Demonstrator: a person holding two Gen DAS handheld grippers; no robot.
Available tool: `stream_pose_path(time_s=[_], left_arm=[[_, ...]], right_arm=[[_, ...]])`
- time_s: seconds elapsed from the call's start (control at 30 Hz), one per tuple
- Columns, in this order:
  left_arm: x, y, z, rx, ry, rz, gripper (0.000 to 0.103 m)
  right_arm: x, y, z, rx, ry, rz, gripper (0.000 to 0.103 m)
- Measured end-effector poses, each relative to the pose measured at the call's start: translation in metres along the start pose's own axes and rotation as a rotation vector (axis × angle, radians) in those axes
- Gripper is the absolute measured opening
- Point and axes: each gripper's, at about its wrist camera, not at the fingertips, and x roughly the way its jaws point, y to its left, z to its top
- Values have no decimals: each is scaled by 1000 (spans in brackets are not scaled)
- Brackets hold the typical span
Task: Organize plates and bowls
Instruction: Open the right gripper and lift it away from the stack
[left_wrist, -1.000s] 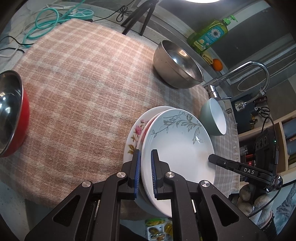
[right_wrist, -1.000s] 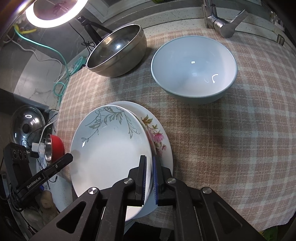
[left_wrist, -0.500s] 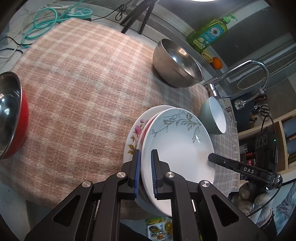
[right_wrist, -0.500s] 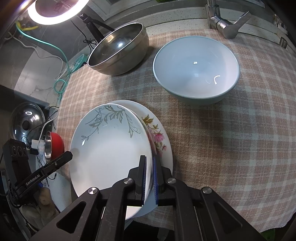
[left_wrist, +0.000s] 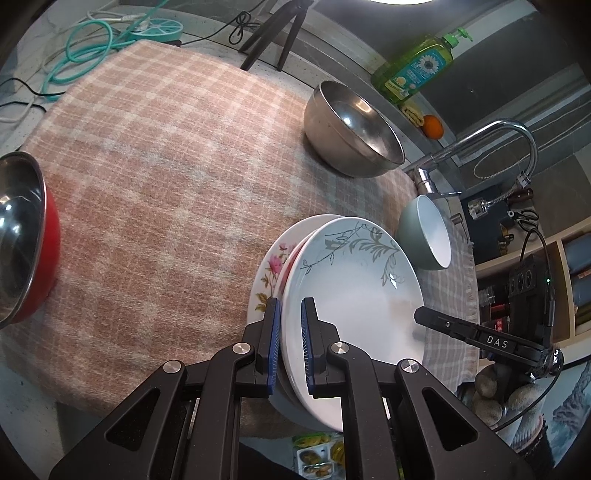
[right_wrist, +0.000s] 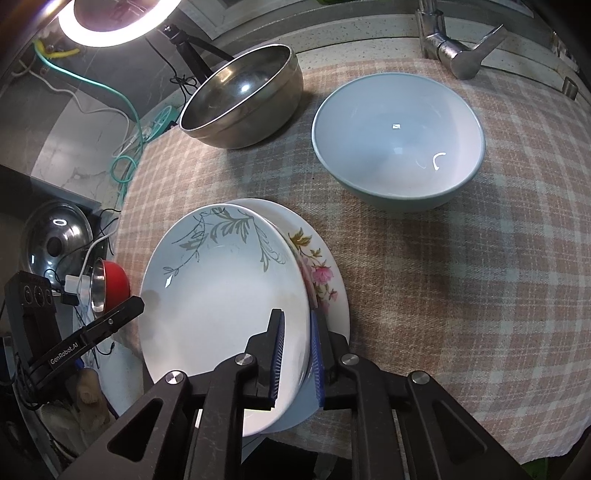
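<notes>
Checked cloth (left_wrist: 155, 192): white leaf-patterned plate (left_wrist: 354, 295).

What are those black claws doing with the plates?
A person holds two grippers, both at the leaf plate, which sits on the pink-flower plate. The left gripper pinches the leaf plate's rim. The right gripper has just been opening its jaws, with the rim between them. The blue bowl and steel bowl wait on the checked cloth.
</notes>
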Motion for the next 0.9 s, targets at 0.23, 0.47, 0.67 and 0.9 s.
stream_pose_path(time_s=[0.23, 0.47, 0.67, 0.9], left_arm=[[-6, 0, 2, -2, -9, -3, 9], [-19, -1, 2, 16, -34, 18, 11], [-29, 1, -1, 20, -48, 33, 11], [-44, 4, -4, 7, -74, 40, 11]], right_arm=[[-3, -2, 3, -3, -14, -5, 14], [-20, -4, -1, -29, -69, -27, 21], [-38, -11, -6, -23, -134, -19, 31], [-56, -5, -11, -68, -218, -22, 35]])
